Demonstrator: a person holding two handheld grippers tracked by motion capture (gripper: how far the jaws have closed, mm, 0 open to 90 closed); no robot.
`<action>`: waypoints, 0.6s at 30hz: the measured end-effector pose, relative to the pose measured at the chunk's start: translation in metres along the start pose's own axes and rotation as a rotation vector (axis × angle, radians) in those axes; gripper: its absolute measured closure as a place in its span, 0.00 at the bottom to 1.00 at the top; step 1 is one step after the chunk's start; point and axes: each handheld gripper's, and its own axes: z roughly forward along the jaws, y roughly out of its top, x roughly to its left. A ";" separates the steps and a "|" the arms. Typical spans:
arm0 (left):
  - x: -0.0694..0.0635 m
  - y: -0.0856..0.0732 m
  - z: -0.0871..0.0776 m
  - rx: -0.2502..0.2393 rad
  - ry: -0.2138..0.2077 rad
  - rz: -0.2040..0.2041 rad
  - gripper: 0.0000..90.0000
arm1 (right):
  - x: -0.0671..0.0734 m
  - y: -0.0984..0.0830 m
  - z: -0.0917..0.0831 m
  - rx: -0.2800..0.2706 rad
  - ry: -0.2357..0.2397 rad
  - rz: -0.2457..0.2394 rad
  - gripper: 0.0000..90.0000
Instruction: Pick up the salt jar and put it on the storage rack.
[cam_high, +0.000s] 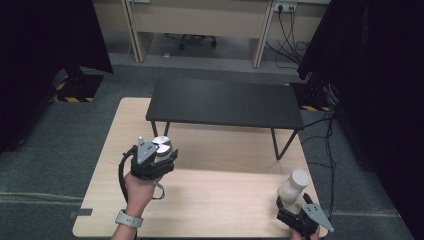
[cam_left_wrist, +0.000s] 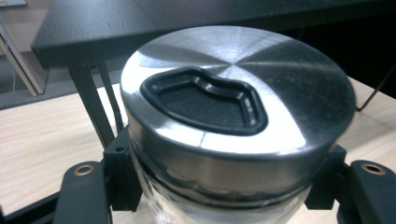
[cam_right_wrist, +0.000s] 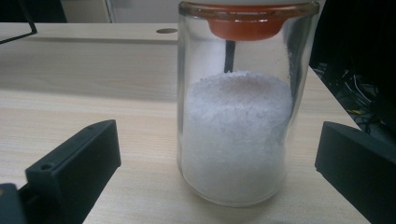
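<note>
Sitting upright between black fingers over the left part of the counter: a clear glass jar capped by a brushed-metal lid with a black recessed inset. Standing upright near the counter's right front corner: a second glass jar, roughly two-thirds full of white granules, showing an orange stopper under its white cap.
</note>
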 end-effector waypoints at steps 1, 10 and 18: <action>0.000 0.002 0.000 -0.001 0.000 0.000 0.34 | 0.000 0.000 0.000 0.000 0.000 0.001 0.00; 0.001 0.021 0.000 -0.014 0.010 0.003 0.34 | 0.000 0.001 0.000 0.008 0.002 -0.002 0.00; 0.001 0.039 0.004 -0.013 0.025 -0.010 0.34 | 0.000 0.001 0.000 0.006 0.002 -0.001 0.00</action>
